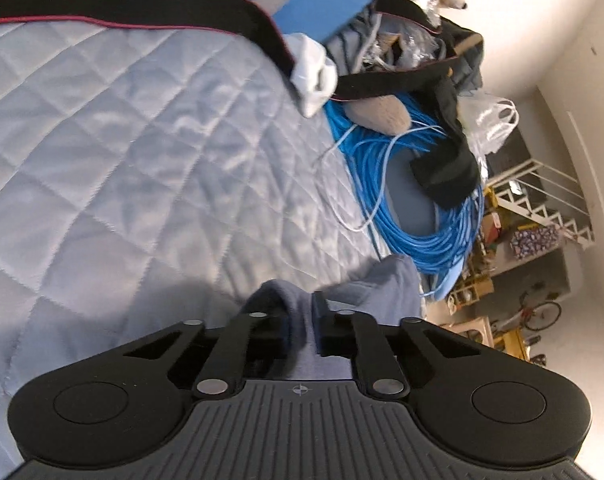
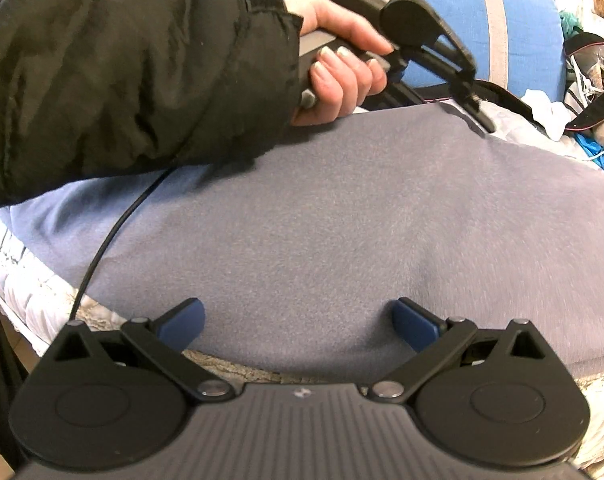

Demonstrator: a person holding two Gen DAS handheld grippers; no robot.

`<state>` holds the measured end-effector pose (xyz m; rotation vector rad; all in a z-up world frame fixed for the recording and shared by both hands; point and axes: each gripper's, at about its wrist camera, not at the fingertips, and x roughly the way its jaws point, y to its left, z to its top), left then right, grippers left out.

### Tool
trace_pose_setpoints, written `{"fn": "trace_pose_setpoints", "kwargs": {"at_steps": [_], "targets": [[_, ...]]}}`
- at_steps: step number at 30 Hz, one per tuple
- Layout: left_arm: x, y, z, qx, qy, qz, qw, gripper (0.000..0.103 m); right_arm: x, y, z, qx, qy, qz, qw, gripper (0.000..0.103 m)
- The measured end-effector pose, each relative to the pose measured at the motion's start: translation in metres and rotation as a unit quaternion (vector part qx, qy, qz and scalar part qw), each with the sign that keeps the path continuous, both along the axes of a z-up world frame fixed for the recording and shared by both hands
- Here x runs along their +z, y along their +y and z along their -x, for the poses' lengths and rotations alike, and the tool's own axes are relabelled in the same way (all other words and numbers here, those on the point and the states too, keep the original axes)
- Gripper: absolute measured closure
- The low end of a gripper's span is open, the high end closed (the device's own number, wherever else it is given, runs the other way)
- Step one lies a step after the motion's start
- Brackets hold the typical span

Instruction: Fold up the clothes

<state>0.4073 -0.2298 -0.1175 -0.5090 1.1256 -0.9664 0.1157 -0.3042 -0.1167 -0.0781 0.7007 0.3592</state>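
Grey-blue soft knit garment [image 2: 342, 208] lies spread across the quilted pale-blue bed cover [image 1: 122, 140], reaching the bed's near edge in the right wrist view. The nap looks fleecy and matte: judged light, limp, not slippery and not fragile; it should drape and bunch rather than hold a crease, so any lifted edge will sag between two holds.

Left gripper [image 1: 300, 320] is clamped on a bunched fold of the garment, cloth pinched between its black fingers, near the bed's far side edge beside the coil of bright blue cable [image 1: 414, 216]. A hand [image 2: 342, 68] in a black padded sleeve [image 2: 122, 80] carries it.

Right gripper [image 2: 298, 320] hovers over the garment's near hem with its blue-padded fingers [image 2: 182, 320] wide apart, holding nothing.

Best hold, judged: corners or hem, one per gripper, well apart, to keep the cloth taut.

Count: one grey-blue garment; two grippers; one cable coil; one black strap with red piping [image 1: 142, 12] at the bed's far edge.
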Motion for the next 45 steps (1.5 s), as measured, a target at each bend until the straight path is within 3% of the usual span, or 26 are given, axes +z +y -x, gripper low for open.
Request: {"fn": "trace_pose_setpoints", "kwargs": {"at_steps": [8,15,18,20,22,26,30,33,39,45], "targets": [[-0.011,-0.005,-0.009,-0.01,-0.005,-0.019,0.9998,0.097,-0.001,0.001,0.0,0.0,0.001,0.004,1.0,0.0],[-0.017,-0.001,-0.012,-0.035,0.022,-0.008,0.9991,0.095,-0.002,0.0,0.001,0.0,0.002,0.004,1.0,0.0],[-0.016,0.003,-0.01,-0.045,0.032,0.005,0.9985,0.078,-0.003,-0.002,-0.006,0.0,0.002,0.005,1.0,0.0],[-0.012,0.011,-0.007,-0.045,0.035,0.014,0.9983,0.056,-0.003,-0.002,-0.007,-0.001,0.002,0.006,1.0,0.0],[-0.007,0.021,-0.002,-0.041,0.037,0.021,0.9983,0.048,-0.003,-0.001,-0.007,-0.002,0.002,0.007,1.0,0.0],[0.002,0.049,0.006,-0.015,0.027,0.005,0.9995,0.044,-0.003,0.0,-0.007,-0.003,0.002,0.01,1.0,0.0],[0.023,0.092,0.027,0.028,-0.005,-0.019,0.9994,0.043,-0.003,0.0,-0.008,-0.004,0.002,0.012,1.0,0.0],[0.045,0.128,0.051,0.061,-0.046,-0.042,0.9962,0.037,-0.003,0.002,-0.007,-0.006,0.002,0.013,1.0,0.0],[0.083,0.189,0.11,0.102,-0.137,-0.101,0.98,0.032,-0.002,0.006,-0.006,-0.01,0.002,0.021,1.0,0.0],[0.087,0.225,0.148,0.11,-0.181,-0.154,0.9652,0.031,-0.001,0.01,-0.006,-0.015,0.004,0.029,0.999,0.0]]}}
